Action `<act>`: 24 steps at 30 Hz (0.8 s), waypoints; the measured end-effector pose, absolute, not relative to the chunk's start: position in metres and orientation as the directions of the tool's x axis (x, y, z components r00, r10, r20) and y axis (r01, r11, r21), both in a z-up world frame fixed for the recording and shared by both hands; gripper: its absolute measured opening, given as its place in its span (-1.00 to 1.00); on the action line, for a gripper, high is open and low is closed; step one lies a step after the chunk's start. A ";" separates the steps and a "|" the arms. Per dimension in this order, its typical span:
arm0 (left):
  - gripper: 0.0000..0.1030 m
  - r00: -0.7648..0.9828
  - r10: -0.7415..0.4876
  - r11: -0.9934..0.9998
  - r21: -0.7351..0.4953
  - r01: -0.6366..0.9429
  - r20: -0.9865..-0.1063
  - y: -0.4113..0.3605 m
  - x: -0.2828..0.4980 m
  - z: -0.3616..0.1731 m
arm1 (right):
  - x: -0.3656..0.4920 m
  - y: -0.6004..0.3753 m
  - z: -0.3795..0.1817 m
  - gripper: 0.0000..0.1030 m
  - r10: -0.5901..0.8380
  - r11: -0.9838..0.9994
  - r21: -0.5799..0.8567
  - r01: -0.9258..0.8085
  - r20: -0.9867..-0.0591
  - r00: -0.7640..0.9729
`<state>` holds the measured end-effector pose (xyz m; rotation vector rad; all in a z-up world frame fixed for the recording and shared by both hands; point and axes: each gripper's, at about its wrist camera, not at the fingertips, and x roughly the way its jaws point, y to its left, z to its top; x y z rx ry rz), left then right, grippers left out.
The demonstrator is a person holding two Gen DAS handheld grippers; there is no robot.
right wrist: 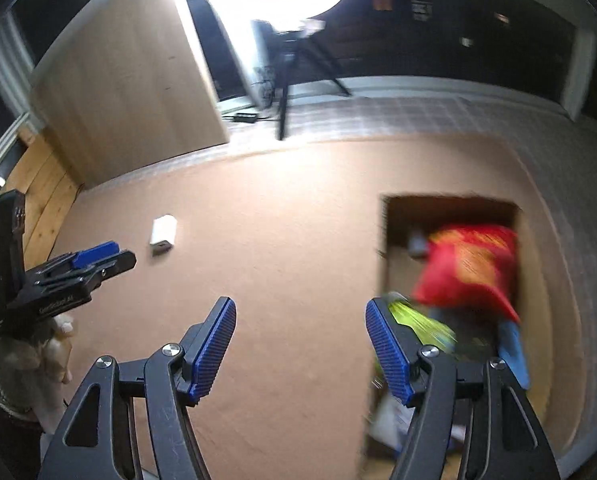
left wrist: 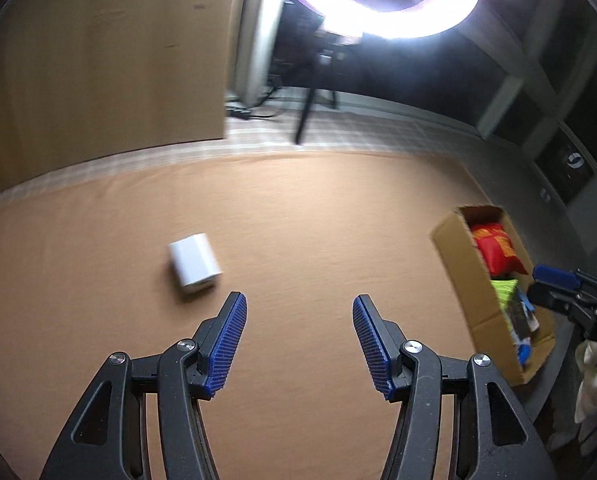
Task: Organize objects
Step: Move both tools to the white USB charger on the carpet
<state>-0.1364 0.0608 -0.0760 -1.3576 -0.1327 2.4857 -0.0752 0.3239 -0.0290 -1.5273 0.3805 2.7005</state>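
Note:
A small white box (left wrist: 194, 265) lies alone on the tan cloth surface (left wrist: 298, 216), just ahead and left of my left gripper (left wrist: 298, 312), whose blue-padded jaws stand open with nothing between them. In the right wrist view the same white box (right wrist: 163, 235) lies far off to the left. My right gripper (right wrist: 300, 320) is open and empty, its right finger over the near edge of an open cardboard box (right wrist: 530, 280). That box holds a red snack bag (right wrist: 470, 268), a yellow-green packet (right wrist: 422, 322) and blue items. The cardboard box (left wrist: 458, 264) also shows at the right of the left wrist view.
A bright ring light (left wrist: 402, 20) on a dark tripod (right wrist: 284, 96) stands beyond the cloth, beside a light wooden panel (left wrist: 98, 72). Checked fabric (right wrist: 418, 116) borders the cloth at the back. A hand (right wrist: 38, 356) holds the left gripper at the left.

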 end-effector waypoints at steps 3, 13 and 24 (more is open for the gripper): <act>0.15 -0.517 0.275 -0.961 -0.215 -0.173 -0.811 0.031 -0.136 -0.078 | -0.101 0.305 -0.032 0.24 -0.111 -0.977 0.189 -0.100 -0.849 -0.517; 0.15 -0.504 0.273 -0.961 -0.261 -0.095 -0.820 -0.029 -0.152 -0.110 | -0.185 0.246 -0.063 0.24 -0.267 -0.953 0.301 -0.004 -0.850 -0.455; 0.15 -0.492 0.319 -0.946 -0.300 -0.120 -0.810 -0.027 -0.181 -0.134 | -0.247 0.210 -0.113 0.24 -0.396 -0.900 0.436 -0.021 -0.835 -0.382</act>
